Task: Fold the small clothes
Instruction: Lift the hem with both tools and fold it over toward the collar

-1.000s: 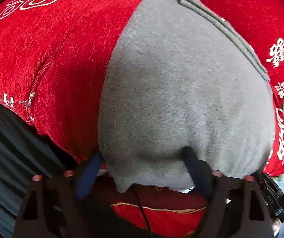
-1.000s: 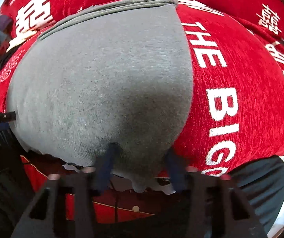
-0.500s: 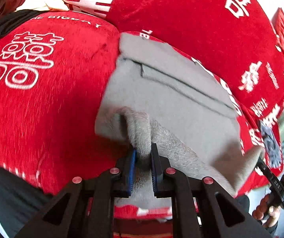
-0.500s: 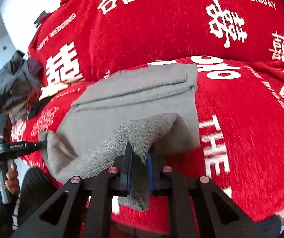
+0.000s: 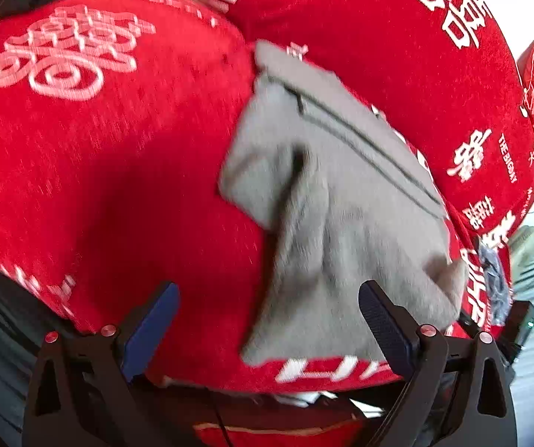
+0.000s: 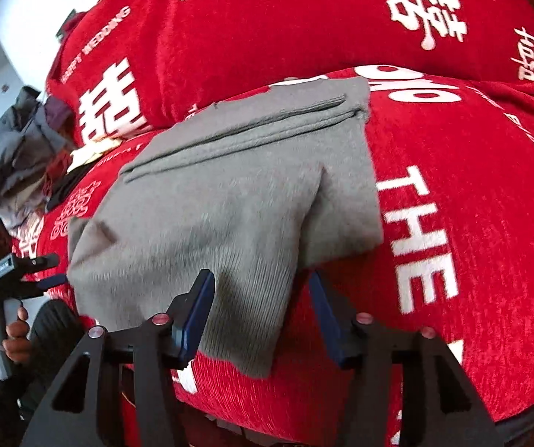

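While the grey cloth (image 5: 345, 219) lies folded on the red cushion (image 5: 110, 171), my left gripper (image 5: 267, 320) is opening wide, its pads clear of the fabric. My right gripper (image 6: 259, 313) is opening too; the cloth's near corner lies between its pads (image 6: 196, 316), no longer pinched.
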### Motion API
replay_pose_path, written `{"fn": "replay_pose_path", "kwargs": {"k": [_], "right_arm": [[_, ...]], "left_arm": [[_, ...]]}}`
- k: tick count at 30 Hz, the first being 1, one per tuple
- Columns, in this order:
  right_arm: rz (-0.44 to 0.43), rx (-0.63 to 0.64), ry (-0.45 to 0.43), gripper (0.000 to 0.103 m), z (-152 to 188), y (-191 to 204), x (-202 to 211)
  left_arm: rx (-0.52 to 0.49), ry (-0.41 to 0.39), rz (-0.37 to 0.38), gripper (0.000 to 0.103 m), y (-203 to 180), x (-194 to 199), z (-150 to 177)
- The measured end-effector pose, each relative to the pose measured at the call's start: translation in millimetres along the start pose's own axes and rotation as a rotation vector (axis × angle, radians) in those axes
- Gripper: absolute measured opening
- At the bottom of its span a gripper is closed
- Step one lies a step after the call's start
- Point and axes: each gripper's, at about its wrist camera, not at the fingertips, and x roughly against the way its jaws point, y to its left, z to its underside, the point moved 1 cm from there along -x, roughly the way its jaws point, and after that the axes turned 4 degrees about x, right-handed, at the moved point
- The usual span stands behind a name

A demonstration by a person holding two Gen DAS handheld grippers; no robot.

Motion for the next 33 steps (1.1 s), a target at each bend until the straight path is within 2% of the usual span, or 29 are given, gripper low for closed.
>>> {"fn": "replay_pose_path", "kwargs": {"k": [3, 4, 5, 6, 7, 8, 9, 10, 12, 15, 18, 21, 27, 33], "right_arm": [[-0.027, -0.001, -0.005, 0.057, -2, 0, -7], [-0.042, 0.015, -0.010, 0.044, -3, 2, -9], [-0.050, 0.027, 0.006, 0.021, -4, 4, -11], [-0.061, 0.034, 0.025, 0.016, -4, 6, -13], [-0.061, 0.044, 0.023, 0.014, -4, 9, -11], [-0.055, 0.066, 0.012, 0.013, -4, 12, -6], [-0.059, 0.083, 0.001, 0.013, -4, 15, 0], [-0.080, 0.092, -0.017, 0.013, -3, 18, 9], [-0.124, 0.104, -0.059, 0.013, -5, 23, 27], [-0.202, 0.123, -0.143, 0.012, -12, 31, 60], [-0.263, 0.125, -0.224, 0.012, -30, 38, 85], [-0.306, 0.090, -0.287, 0.012, -56, 39, 96], [-0.272, 0.040, -0.340, 0.012, -111, 29, 92], [-0.235, -0.016, -0.346, 0.012, -178, 12, 67]], "left_arm": [[-0.060, 0.023, -0.042, 0.096, -18, -17, 0], [-0.077, 0.025, -0.049, 0.088, -25, -23, -2], [-0.103, 0.028, -0.064, 0.084, -31, -27, -2], [-0.147, 0.014, -0.100, 0.069, -42, -29, -3], [-0.191, 0.013, -0.101, 0.022, -49, -29, -1], [-0.237, 0.053, -0.086, 0.009, -57, -32, 0], [-0.254, 0.092, -0.092, 0.010, -60, -34, 2], [-0.261, 0.082, -0.095, 0.010, -61, -31, 3], [-0.277, 0.036, -0.086, 0.010, -65, -16, 6], [-0.256, -0.041, 0.008, 0.010, -74, 14, 1], [-0.245, -0.141, 0.063, 0.010, -88, 43, -14], [-0.215, -0.193, 0.104, 0.010, -100, 56, -39], [-0.166, -0.268, 0.126, 0.010, -124, 63, -97], [-0.152, -0.286, 0.112, 0.010, -142, 46, -155]]}}
